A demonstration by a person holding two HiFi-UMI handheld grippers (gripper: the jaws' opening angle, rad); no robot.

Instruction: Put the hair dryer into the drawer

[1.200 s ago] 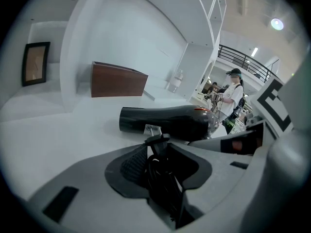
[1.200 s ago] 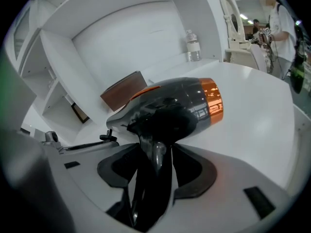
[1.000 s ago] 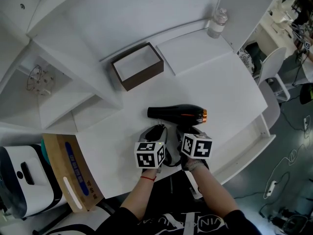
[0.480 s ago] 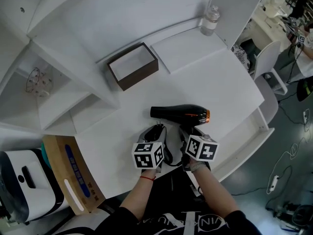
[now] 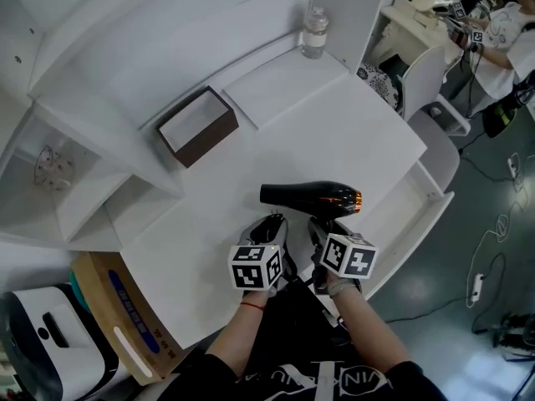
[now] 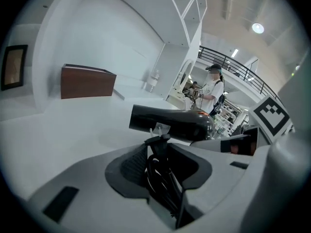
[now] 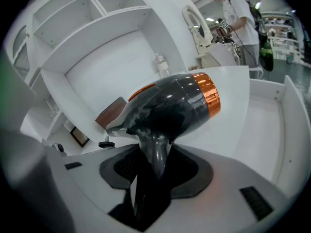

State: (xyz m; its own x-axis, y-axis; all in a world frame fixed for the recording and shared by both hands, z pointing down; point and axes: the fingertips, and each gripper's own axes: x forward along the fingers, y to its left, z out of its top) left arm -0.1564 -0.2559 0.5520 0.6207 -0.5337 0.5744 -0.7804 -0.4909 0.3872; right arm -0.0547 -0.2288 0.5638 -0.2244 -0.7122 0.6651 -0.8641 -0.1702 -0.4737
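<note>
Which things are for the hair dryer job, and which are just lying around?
For the job: hair dryer, in the right claw; its cord, in the left claw; the open drawer.
Lying about: brown box, water bottle, cardboard box.

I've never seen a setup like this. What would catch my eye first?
A black hair dryer with a copper ring sits near the front edge of the white desk. The right gripper clamps its handle, and the left gripper clamps its bundled cord. To its right, a drawer stands open.
</note>
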